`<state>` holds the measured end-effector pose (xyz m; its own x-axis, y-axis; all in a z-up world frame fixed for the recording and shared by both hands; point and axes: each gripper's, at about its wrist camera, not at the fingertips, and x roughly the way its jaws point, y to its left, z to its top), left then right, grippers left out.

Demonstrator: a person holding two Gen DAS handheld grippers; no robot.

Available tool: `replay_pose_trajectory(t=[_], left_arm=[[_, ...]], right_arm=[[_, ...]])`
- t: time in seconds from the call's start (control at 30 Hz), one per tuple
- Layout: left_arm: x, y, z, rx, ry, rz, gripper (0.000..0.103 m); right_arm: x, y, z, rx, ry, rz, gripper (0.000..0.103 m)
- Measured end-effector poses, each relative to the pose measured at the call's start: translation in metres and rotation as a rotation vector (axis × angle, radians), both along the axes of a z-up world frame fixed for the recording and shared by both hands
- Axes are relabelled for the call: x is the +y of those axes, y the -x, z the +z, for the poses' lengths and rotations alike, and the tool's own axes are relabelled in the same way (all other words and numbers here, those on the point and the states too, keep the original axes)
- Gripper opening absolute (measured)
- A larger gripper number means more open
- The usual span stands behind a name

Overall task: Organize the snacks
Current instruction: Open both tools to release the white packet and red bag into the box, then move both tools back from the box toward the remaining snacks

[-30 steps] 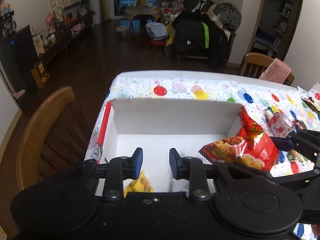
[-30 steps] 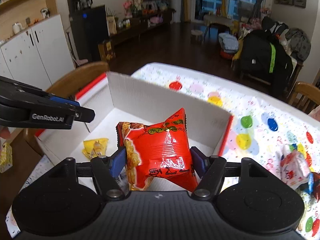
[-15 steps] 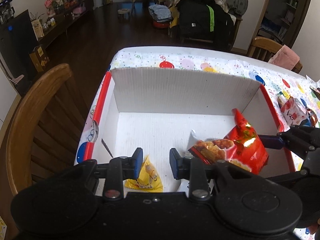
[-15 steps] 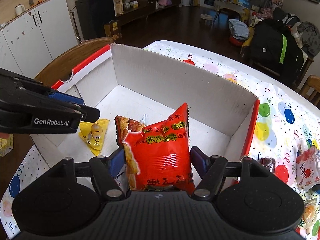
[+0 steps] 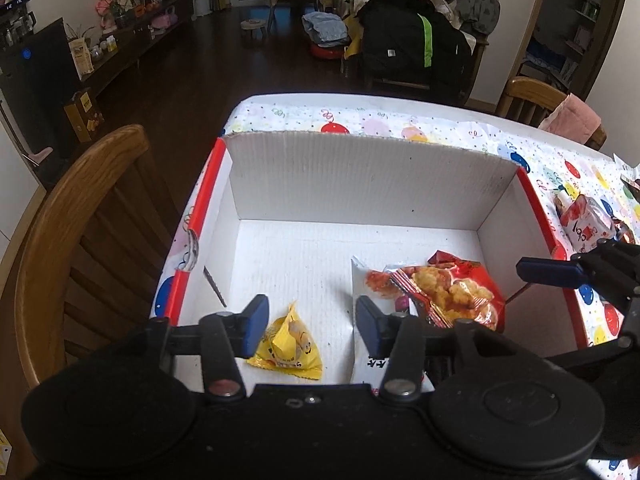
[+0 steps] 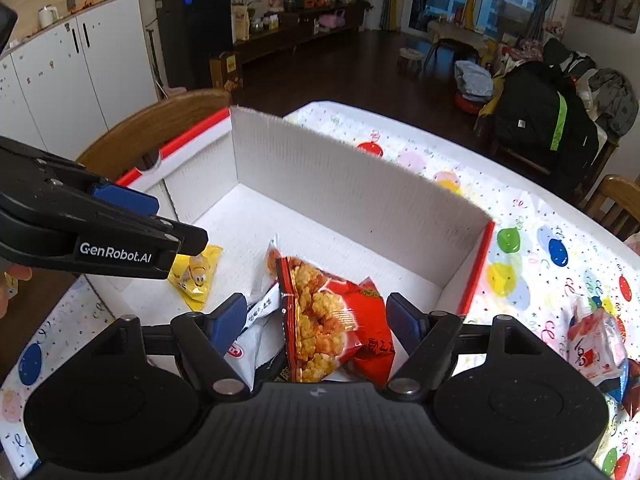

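red snack bag (image 6: 336,320) lying flat in the white box (image 6: 340,184), partly on top of a white packet (image 6: 256,320). right claw (image 6: 316,322) spread open around the bag, not pinching it. left claw (image 5: 310,322) open too, hovering over the box's near edge, above a small yellow packet (image 5: 290,344). more snacks (image 6: 596,344) sitting outside the box on the balloon-print tabletop (image 6: 532,216). wooden chair (image 5: 80,216) just beside the box.

Both wrist views look steeply down, close over the box (image 5: 360,184) on the counter (image 6: 540,216) (left from its near edge, right from farther right), sharing its floor and the room beyond
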<state>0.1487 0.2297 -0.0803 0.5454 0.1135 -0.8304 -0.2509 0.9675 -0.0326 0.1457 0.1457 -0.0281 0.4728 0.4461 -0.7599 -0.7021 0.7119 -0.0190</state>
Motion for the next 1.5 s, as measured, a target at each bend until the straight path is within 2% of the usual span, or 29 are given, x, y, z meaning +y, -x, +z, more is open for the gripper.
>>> replay_pose_trajectory(t=[0.3,0.8,0.87,1.13,1.27,1.43,1.5], left_arm=[[-0.008,0.015,0.024,-0.054,-0.003,-0.012,0.053],[-0.044,0.038,0.061,-0.153,-0.019,-0.097,0.058],[-0.049,0.039,0.064,-0.163,-0.017,-0.108,0.059],[-0.076,0.042,0.074,-0.194,-0.019,-0.156,0.064],[-0.091,0.041,0.077,-0.205,-0.014,-0.176,0.072],[-0.114,0.04,0.08,-0.21,-0.006,-0.207,0.073],[-0.123,0.039,0.081,-0.212,-0.004,-0.217,0.077]], right_arm=[[-0.021,0.017,0.03,-0.034,-0.057,-0.013,0.077],[-0.071,0.041,0.071,-0.069,-0.17,-0.073,0.077],[-0.08,0.043,0.075,-0.071,-0.183,-0.08,0.082],[-0.117,0.051,0.083,-0.079,-0.229,-0.121,0.083],[-0.138,0.053,0.085,-0.08,-0.246,-0.144,0.085],[-0.167,0.052,0.086,-0.072,-0.275,-0.188,0.085],[-0.181,0.051,0.085,-0.07,-0.289,-0.207,0.085]])
